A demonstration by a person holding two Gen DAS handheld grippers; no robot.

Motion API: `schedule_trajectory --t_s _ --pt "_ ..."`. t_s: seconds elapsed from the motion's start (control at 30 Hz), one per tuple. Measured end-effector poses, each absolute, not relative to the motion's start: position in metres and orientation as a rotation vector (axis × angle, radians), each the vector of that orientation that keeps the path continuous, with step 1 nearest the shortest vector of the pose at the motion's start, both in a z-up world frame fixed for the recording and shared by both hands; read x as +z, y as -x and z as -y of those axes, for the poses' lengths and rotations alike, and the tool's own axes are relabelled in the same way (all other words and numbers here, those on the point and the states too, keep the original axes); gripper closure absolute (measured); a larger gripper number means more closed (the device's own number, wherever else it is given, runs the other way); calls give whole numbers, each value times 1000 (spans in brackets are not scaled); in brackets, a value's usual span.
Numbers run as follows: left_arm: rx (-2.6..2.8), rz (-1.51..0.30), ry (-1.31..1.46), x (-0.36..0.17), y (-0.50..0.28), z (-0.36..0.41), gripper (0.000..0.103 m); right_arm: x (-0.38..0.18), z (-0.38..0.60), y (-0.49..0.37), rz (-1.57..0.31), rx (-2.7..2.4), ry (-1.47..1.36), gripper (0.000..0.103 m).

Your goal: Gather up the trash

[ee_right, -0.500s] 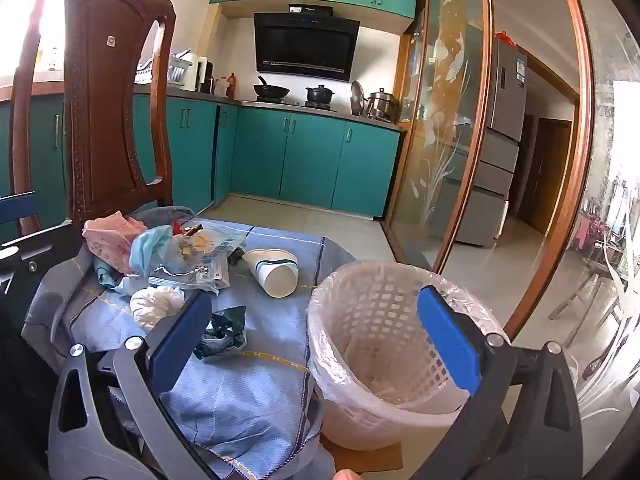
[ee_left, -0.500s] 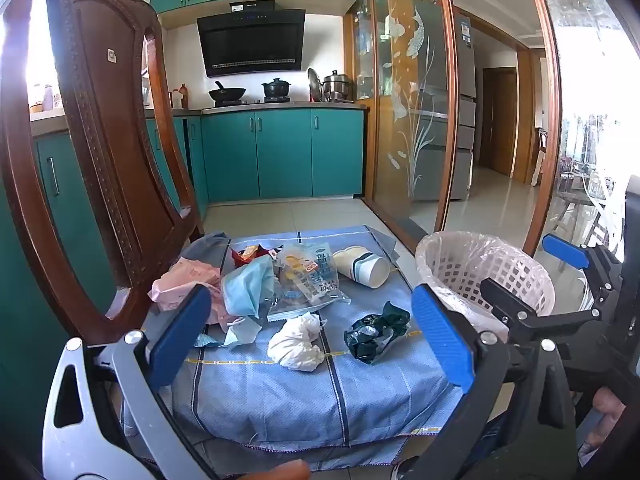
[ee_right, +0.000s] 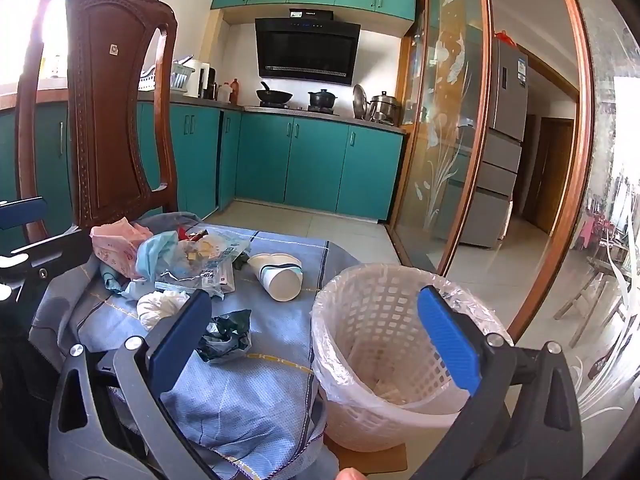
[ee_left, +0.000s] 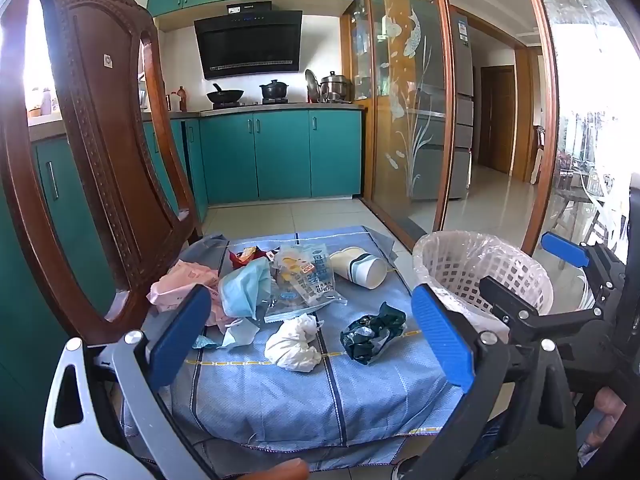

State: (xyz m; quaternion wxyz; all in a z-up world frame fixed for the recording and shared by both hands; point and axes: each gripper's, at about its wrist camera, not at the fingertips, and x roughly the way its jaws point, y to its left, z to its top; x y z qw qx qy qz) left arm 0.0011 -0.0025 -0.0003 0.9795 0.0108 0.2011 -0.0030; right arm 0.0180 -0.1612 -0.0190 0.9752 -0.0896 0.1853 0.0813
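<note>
A: Left wrist view had the trash on the blue cloth (ee_left: pixel 280 396), all of it left of the bin (ee_left: pixel 480 264). Nearest that bin lay the green wrapper (ee_left: pixel 372 332), then the white wad (ee_left: pixel 294 342) further left of the bin, and the cup (ee_left: pixel 360 268) behind them.

B: Which way did the cup point?

A: It lay on its side, long axis running diagonally, mouth turned toward the bin and the camera, base toward the heap of bag (ee_left: pixel 304 276), blue mask (ee_left: pixel 244 288) and pink wrapper (ee_left: pixel 180 284).

B: And the tools?

A: Left gripper (ee_left: pixel 312 344) was spread wide and held nothing; it hung above the cloth, wad and green wrapper showing between its fingers. Right gripper (ee_right: pixel 312 340) was spread too and empty, facing the bin (ee_right: pixel 392 356).

B: So which step was it?

A: I judged it the very start: the lined bin looked nearly bare and every piece sat on the cloth. The next move probably called for lowering the left gripper over the wad or green wrapper, pinching it, then carrying it right to the bin.

B: Anything beyond?

A: A wooden chair (ee_left: pixel 104 152) stood on the far side of the heap from the bin.
</note>
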Motion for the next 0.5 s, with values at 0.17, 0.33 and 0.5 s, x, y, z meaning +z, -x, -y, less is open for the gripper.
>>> schedule_trajectory --t_s 0.17,0.33,0.5 --pt "-4 -404 -26 -1 0 4 3 -12 169 -16 -372 171 177 3" --pt "-5 -408 -27 -1 1 5 3 -10 173 -14 -367 176 171 3" --pt "-6 -413 -27 -1 0 5 3 -7 171 -11 -367 176 183 3"
